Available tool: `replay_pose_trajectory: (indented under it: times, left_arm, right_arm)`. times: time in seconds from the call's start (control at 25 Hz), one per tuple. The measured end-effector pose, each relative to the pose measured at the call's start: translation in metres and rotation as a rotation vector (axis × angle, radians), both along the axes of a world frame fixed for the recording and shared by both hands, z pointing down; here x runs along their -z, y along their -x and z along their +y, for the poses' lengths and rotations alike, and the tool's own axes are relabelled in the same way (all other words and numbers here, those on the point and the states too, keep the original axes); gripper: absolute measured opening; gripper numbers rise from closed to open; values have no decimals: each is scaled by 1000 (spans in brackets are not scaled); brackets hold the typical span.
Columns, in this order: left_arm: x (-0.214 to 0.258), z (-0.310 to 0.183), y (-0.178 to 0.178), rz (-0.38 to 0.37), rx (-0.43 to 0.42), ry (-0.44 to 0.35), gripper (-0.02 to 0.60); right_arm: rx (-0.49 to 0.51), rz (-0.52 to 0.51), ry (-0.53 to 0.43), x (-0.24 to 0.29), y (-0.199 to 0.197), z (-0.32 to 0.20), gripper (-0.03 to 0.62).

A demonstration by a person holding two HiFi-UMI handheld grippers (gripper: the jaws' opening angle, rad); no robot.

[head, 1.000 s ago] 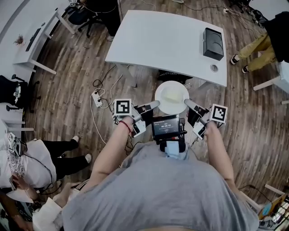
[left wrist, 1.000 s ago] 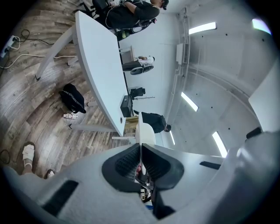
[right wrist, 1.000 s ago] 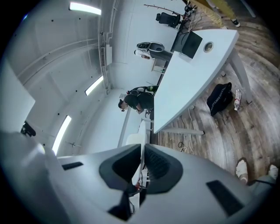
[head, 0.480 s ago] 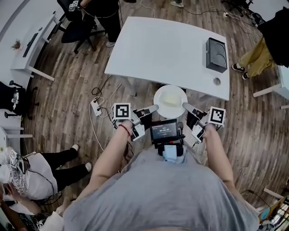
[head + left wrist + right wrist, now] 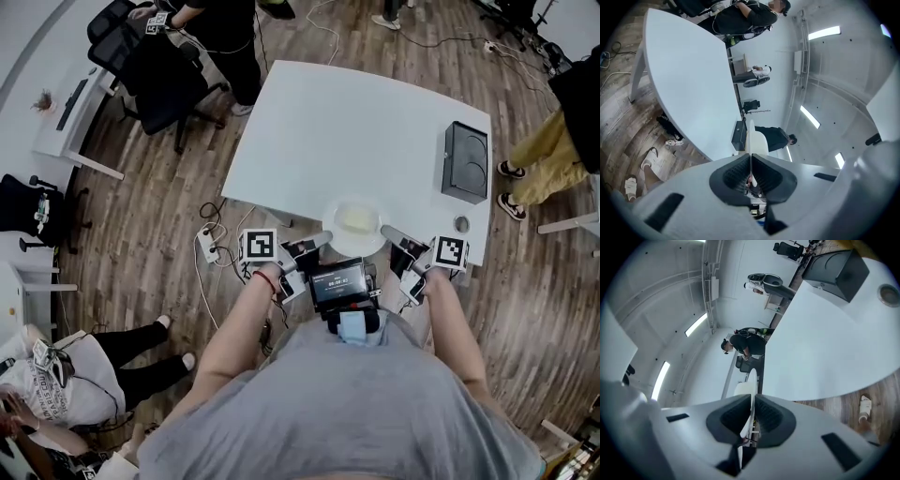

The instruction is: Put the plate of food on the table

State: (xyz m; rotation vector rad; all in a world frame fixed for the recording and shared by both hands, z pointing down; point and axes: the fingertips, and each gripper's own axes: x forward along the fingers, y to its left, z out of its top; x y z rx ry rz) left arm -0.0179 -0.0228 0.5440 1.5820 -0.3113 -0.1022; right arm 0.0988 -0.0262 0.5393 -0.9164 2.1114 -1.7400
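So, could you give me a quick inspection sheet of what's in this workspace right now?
Surface: white table on a wood floor.
Job's things: plate with pale food, at the table's near edge; can't tell if it has touched down.
Clutter: black box and small round object at the table's right end.
Grippers: left gripper and right gripper each shut on the plate's rim, on opposite sides.
Cables: power strip and loose cables on the floor.
Surroundings: office chair, person in yellow trousers.
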Motion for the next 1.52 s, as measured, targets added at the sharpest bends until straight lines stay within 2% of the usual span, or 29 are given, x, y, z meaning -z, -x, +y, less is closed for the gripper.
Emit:
replay_pose_trajectory:
  times: [0.2,0.32,0.48,0.6,0.8,0.88,1.04,1.24,1.52]
  left_arm:
    - [0,-63,-1,-9,40,-12,29]
    - [-1,-94,1,-5,63,-9,29]
    - [-4,-143,6,-32,59,-41,29]
    - [-13,-153,7,-35,37,-51,29]
    - [-26,-179,5,-57,-13,-48,29]
    - [-36,-182,6,-71,-33,-47,29]
    - [-45,-213,18,-100,-79,-21,29]
    - [-65,-247,24,-130,-111,10,29]
    - [-99,-271,23,-175,-143,36,29]
  right_arm:
    - [51,32,-24,2,-3,-68,44]
    - [67,30,-2,-2,2,-99,44]
    - [69,56,-14,-5,2,-149,44]
    - [54,38,-17,-15,7,-156,44]
    - [3,80,21,-31,2,-179,44]
    - [-4,66,0,-36,5,-182,44]
    - [-52,102,64,-48,14,-207,44]
    - [-90,82,70,-64,23,-238,44]
    - [-118,114,116,-102,23,-256,46]
